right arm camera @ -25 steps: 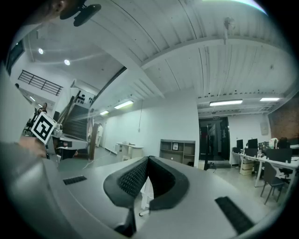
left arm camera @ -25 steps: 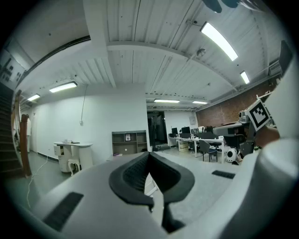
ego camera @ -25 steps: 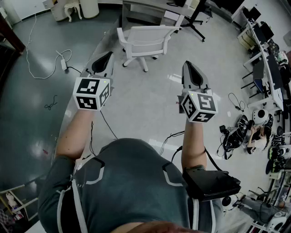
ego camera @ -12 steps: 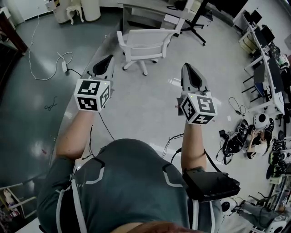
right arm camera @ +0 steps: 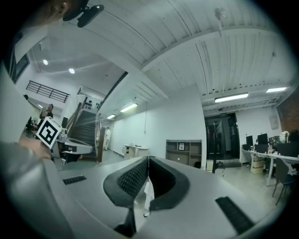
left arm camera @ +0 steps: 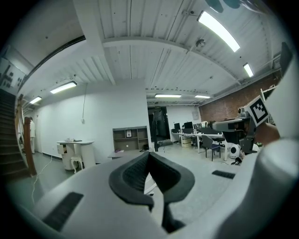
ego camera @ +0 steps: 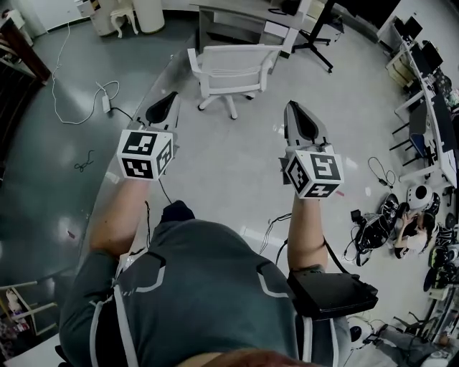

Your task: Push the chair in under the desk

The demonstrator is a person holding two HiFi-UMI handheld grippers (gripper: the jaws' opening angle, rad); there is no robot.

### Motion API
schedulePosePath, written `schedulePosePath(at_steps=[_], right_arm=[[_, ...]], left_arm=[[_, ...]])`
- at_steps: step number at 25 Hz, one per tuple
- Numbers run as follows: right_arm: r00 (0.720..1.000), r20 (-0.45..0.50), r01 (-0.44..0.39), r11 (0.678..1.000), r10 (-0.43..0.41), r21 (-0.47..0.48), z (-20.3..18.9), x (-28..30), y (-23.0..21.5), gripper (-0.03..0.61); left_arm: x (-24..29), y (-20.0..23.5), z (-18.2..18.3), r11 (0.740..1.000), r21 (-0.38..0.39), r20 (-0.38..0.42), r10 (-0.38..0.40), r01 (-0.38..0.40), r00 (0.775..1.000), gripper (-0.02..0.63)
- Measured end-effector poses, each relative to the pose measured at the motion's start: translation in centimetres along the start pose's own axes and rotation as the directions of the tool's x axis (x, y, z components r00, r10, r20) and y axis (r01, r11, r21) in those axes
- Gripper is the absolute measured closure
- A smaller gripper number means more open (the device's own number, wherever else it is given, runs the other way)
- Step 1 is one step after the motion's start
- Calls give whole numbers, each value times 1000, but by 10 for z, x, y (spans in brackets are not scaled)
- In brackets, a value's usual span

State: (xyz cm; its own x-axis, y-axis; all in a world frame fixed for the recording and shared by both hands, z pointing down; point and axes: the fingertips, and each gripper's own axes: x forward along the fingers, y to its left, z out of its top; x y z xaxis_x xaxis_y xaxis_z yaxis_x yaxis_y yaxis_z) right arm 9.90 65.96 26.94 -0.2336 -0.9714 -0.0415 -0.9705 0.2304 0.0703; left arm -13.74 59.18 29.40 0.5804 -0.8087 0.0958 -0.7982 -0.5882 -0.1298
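Upright white chair (ego camera: pixel 233 66), wide backrest nearest (seat toward the desk (ego camera: pixel 224 10))

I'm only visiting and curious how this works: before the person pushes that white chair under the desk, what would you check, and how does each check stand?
1. Both grippers shut and empty: ok, the left gripper and right gripper hold nothing.
2. Chair upright on its wheels: ok.
3. Grippers touching the chair: not ok, both are short of it.
4. Power strip on the floor out of the way: ok, it lies left of the chair.
5. Room under the desk: cannot tell.
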Motion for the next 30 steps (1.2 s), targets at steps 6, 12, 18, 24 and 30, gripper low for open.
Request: schedulePosePath(at_steps=[6,12,18,24,30], right_arm=[[1000,-13,-26,998,25,-48,-11,33,1,549],[999,-44,8,998,-11,-68,-17,94,-17,548],[996,-85,13,994,-23,-109,-27,176,-25,548],[991,-134,9,990,-28,-141,-37,254,-31,546],[984,-172,19,988,-46,-155,-44,315,-36,543]], left_arm=[[34,18,-11,1000,-12,11,-16,17,1000,604],[96,50,-15,998,-11,24,-67,67,997,604],[161,109,-16,996,-13,37,-84,85,996,604],[219,162,-26,994,-3,8,-109,109,994,604],[264,201,-35,989,-6,0,-147,147,989,604]])
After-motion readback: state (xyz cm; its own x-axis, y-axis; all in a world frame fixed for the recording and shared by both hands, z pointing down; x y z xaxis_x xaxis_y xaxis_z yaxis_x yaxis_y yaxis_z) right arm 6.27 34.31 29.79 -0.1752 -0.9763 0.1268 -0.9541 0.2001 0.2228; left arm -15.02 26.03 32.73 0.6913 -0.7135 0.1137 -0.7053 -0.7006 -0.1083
